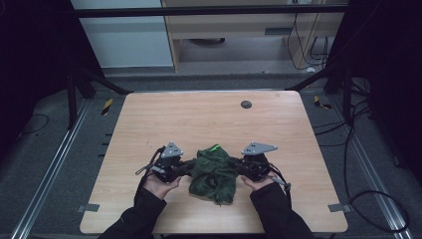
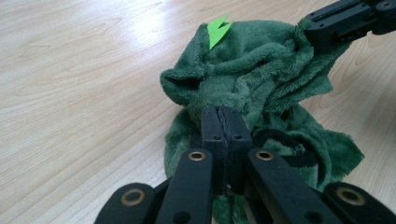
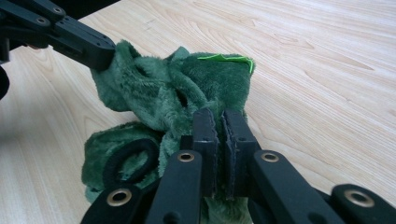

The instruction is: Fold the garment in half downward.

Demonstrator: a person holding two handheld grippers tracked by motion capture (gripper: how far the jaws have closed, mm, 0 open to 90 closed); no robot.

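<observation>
A crumpled dark green plush cloth [image 1: 215, 172] with a bright green tag [image 1: 215, 147] lies near the front of the wooden table [image 1: 209, 119]. My left gripper [image 1: 191, 167] is shut on its left edge, and my right gripper [image 1: 234, 166] is shut on its right edge. In the left gripper view the jaws press together on the green cloth [image 2: 243, 79], with the bright tag [image 2: 217, 31] on top and the right gripper [image 2: 322, 30] clamped at the far side. In the right gripper view the closed jaws pinch the cloth [image 3: 177, 93], the left gripper [image 3: 100, 51] holds the far corner, and a black loop [image 3: 128, 161] shows on the cloth.
A small dark round disc [image 1: 246, 104] sits near the table's back edge. Cables [image 1: 358, 189] trail over the floor to the right, and metal frame legs [image 1: 74, 94] stand at the back corners. Bare wood spreads behind the cloth.
</observation>
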